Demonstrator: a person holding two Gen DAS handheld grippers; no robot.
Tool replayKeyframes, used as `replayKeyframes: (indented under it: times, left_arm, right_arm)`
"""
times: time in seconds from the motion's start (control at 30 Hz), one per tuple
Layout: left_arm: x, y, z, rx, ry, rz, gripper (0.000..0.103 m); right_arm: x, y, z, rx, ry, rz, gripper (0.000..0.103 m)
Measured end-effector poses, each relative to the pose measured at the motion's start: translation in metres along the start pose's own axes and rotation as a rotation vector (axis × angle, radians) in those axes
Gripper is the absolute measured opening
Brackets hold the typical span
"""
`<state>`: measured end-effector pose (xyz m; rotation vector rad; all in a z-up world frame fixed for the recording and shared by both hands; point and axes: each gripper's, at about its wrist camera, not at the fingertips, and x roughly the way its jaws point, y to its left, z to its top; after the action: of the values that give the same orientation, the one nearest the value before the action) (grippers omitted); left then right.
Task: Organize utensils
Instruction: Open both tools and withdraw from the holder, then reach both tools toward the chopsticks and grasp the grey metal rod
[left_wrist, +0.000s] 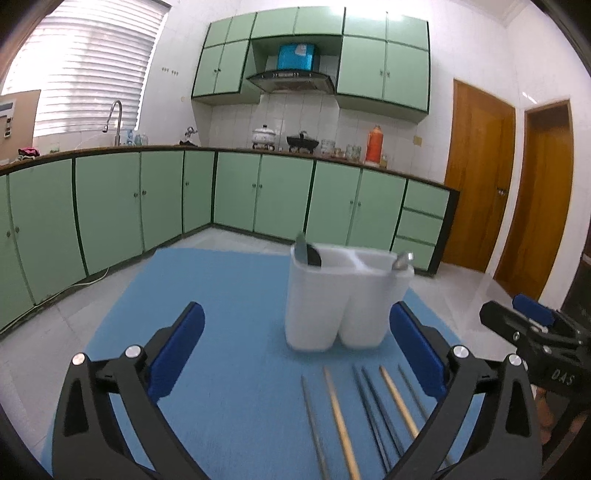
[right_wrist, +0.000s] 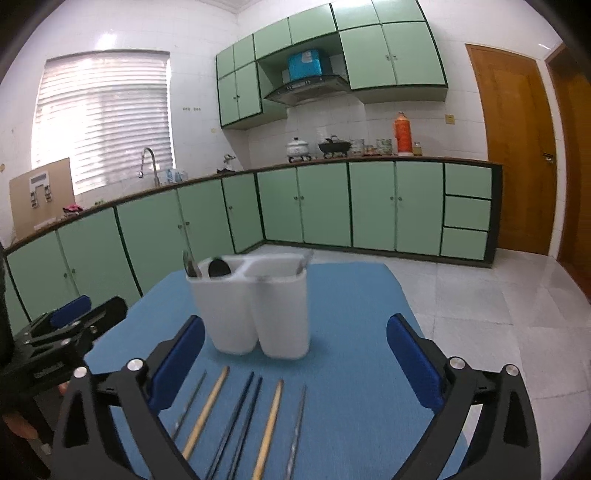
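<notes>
A white two-compartment utensil holder (left_wrist: 343, 306) (right_wrist: 255, 310) stands upright on a blue mat (left_wrist: 221, 295) (right_wrist: 351, 314). Its left compartment holds a grey blade and a black round utensil (left_wrist: 310, 254); a metal spoon (left_wrist: 402, 260) leans in the right one. In front of it, several chopsticks (left_wrist: 341, 421) (right_wrist: 240, 421) lie side by side: metal, wooden and black ones. My left gripper (left_wrist: 295, 314) is open above the mat, with the holder beyond its fingertips and the chopsticks low between its arms. My right gripper (right_wrist: 295, 321) is open too, over the chopsticks, with nothing held. Each gripper shows at the other view's edge (left_wrist: 532, 321) (right_wrist: 81, 317).
The mat covers a table whose far edge lies behind the holder. Beyond it are a tiled floor (right_wrist: 480, 302), green base cabinets (left_wrist: 110, 206), a counter with pots and an orange flask (left_wrist: 373, 144), and wooden doors (left_wrist: 480, 177) at the right.
</notes>
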<state>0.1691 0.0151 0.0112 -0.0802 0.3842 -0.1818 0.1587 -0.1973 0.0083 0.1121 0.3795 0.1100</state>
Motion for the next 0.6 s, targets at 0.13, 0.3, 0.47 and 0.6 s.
replayKeyframes:
  times: [0.13,0.3,0.47,0.6]
  left_arm:
    - [-0.013,0.002,-0.018,0.019,0.027,0.008,0.098]
    - [-0.032,-0.001,-0.049,0.049,0.072,0.014,0.098]
    - [-0.048,-0.006,-0.075,0.066,0.101,0.019,0.098]
    - [-0.062,-0.008,-0.097,0.074,0.103,0.045,0.098]
  right_arm:
    - [-0.010,-0.002,-0.019,0.000,0.033,-0.027,0.097]
    - [-0.024,-0.005,-0.042,-0.001,0.067,-0.046,0.097]
    - [-0.041,-0.006,-0.073,-0.005,0.094,-0.072,0.097]
    - [-0.057,-0.010,-0.098,-0.013,0.095,-0.110,0.097]
